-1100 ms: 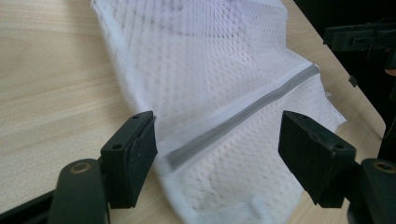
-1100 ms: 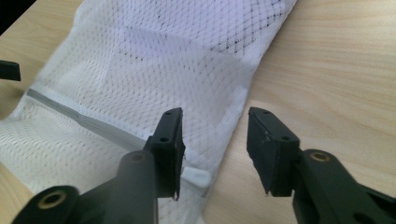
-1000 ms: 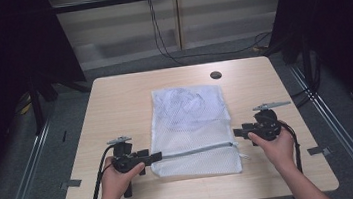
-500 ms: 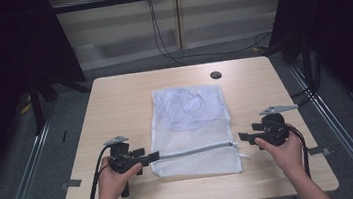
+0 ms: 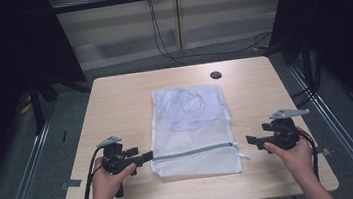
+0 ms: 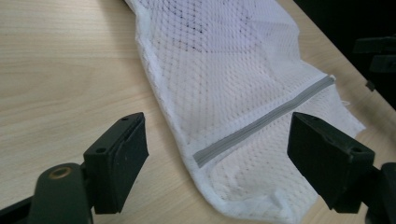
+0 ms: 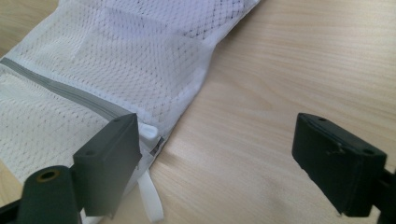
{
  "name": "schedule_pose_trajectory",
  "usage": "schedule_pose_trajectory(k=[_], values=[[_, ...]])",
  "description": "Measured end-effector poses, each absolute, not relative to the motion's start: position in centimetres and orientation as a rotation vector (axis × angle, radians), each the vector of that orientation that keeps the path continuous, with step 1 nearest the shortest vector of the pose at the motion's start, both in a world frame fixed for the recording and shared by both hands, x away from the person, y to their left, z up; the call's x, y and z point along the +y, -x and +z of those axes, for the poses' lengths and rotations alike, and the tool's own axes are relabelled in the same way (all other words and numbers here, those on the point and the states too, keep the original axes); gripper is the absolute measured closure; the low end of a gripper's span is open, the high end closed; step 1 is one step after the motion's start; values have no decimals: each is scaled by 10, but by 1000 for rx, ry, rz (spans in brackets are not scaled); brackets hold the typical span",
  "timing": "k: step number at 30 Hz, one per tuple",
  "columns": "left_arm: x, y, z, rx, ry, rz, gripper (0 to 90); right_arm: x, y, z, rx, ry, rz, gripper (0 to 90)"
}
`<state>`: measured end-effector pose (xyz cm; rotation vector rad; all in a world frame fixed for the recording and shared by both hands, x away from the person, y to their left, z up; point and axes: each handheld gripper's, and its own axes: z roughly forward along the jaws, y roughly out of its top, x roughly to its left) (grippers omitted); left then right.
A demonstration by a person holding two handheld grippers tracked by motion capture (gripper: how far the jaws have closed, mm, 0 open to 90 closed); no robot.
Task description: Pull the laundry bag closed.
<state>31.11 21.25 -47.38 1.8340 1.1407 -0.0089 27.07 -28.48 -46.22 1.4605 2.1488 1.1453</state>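
A white mesh laundry bag [image 5: 192, 123] lies flat in the middle of the table, with a grey zipper [image 5: 193, 152] running across its near end. My left gripper [image 5: 146, 157] sits at the zipper's left end. Its jaws have been easing wider and stand open around the bag's corner [image 6: 219, 56] and zipper end [image 6: 261, 123] without pressing. My right gripper [image 5: 249, 141] is just off the bag's right edge. Its jaws have just been opening and stand wide over bare wood [image 7: 217, 123]. The bag's edge [image 7: 116, 51] and white zipper pull [image 7: 152, 200] lie beside its left jaw.
The wooden table [image 5: 114, 101] has a round black hole [image 5: 216, 75] near its far edge. Cables [image 5: 156, 31] hang behind the table. Metal rails [image 5: 30, 161] run along the floor on both sides. The other gripper [image 6: 378, 51] shows far off in the left gripper view.
My right gripper has pulled to the right, off the bag's edge, and its jaws have spread wider. The left hand has stayed in place.
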Motion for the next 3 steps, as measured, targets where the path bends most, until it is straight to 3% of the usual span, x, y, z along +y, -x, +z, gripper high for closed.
schedule_pose_trajectory(k=[3], values=[[215,-313,-475,1148,-1836,3,198,-289,-271,-466,2153,-1470,1128,126]])
